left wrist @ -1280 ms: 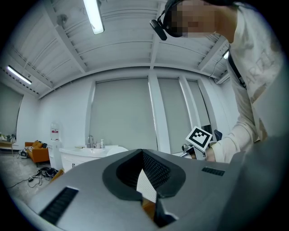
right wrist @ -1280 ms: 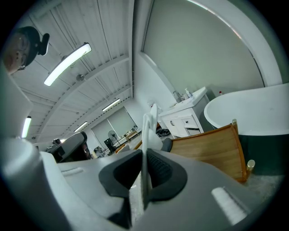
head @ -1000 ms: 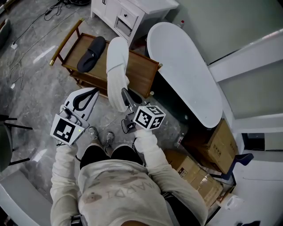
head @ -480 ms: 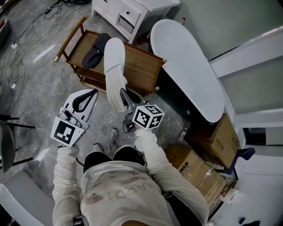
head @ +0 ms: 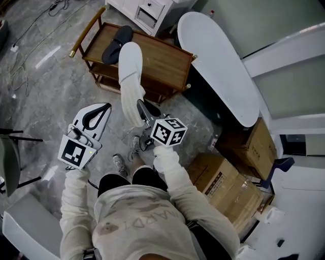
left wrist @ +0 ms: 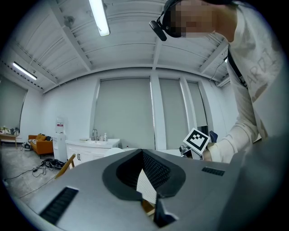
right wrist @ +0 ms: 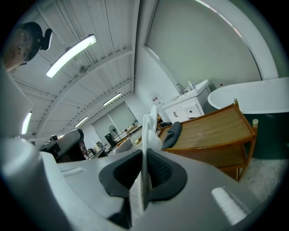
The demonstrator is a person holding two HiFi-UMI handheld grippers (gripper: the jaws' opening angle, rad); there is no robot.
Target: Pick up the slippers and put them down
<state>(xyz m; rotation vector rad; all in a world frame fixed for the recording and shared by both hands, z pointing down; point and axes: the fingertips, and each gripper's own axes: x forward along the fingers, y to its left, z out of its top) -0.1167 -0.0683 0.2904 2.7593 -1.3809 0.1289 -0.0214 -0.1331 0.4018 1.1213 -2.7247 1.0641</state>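
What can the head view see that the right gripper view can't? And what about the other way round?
Only the head view shows the cardboard boxes on the floor and the person's shoes.

Only the right gripper view shows the long ceiling lights.

Both views show the white slipper clamped in the right gripper's jaws, the dark slipper lying on the wooden table, the white cabinet behind it, and the white oval top beside it.

Overhead, jaw-level views; shared white slipper (head: 131, 76)
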